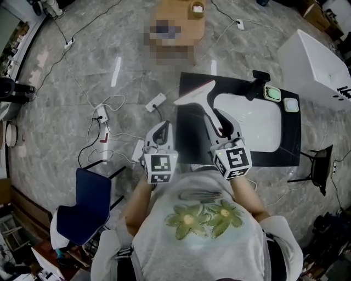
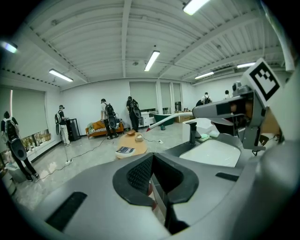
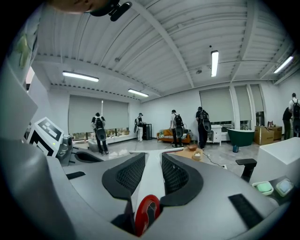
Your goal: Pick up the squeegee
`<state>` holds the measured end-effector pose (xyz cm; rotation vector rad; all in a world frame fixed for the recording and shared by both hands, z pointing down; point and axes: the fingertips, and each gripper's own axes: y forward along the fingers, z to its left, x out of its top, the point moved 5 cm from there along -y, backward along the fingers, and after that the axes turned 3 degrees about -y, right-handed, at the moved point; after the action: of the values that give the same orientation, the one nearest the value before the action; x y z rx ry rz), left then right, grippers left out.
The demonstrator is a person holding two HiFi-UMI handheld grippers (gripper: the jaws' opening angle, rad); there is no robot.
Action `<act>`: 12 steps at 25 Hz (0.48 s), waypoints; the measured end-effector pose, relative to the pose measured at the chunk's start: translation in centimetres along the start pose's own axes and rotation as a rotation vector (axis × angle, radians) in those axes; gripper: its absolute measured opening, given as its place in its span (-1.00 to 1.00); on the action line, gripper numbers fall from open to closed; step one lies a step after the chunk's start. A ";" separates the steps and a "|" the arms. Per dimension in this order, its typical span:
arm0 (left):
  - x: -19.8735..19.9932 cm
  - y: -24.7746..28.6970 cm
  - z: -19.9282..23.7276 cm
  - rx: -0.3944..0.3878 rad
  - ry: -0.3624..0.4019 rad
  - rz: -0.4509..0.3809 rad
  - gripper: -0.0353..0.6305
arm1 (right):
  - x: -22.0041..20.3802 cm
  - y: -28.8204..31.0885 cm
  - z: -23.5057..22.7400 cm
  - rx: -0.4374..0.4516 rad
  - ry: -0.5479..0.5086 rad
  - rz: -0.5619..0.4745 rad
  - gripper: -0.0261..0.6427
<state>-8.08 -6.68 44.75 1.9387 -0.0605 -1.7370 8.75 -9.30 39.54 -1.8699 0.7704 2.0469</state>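
Now: R gripper (image 1: 216,122) pinching squeegee (image 1: 194,94) by handle, above counter (image 1: 290,137); L gripper (image 1: 162,127) jaws together, empty.

- black counter (image 1: 290,140) with white sink basin (image 1: 258,129) below and ahead of right gripper (image 1: 215,118)
- black faucet (image 1: 256,85) further ahead, to its right
- green item (image 1: 272,93) and white dish (image 1: 291,104) just beside faucet
- wooden table (image 1: 170,11) well ahead
- power strip (image 1: 156,101) and cables on grey marble floor (image 1: 66,110), ahead of left gripper (image 1: 162,127)
- blue chair (image 1: 82,206) behind, to its left
- people (image 2: 107,117) standing far across room
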 end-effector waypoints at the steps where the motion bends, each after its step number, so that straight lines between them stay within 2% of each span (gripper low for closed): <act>1: 0.1 0.0 -0.1 -0.002 0.001 -0.001 -0.87 | 0.1 -0.2 0.0 -0.003 -0.004 -0.004 -0.56; 12: 0.4 0.1 -0.9 -0.020 0.008 -0.017 -0.87 | 0.6 -1.7 0.4 -0.013 -0.009 -0.034 -0.56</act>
<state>-7.15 -6.65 44.45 1.9365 -0.0238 -1.7346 9.21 -7.80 38.63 -1.8667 0.7201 2.0428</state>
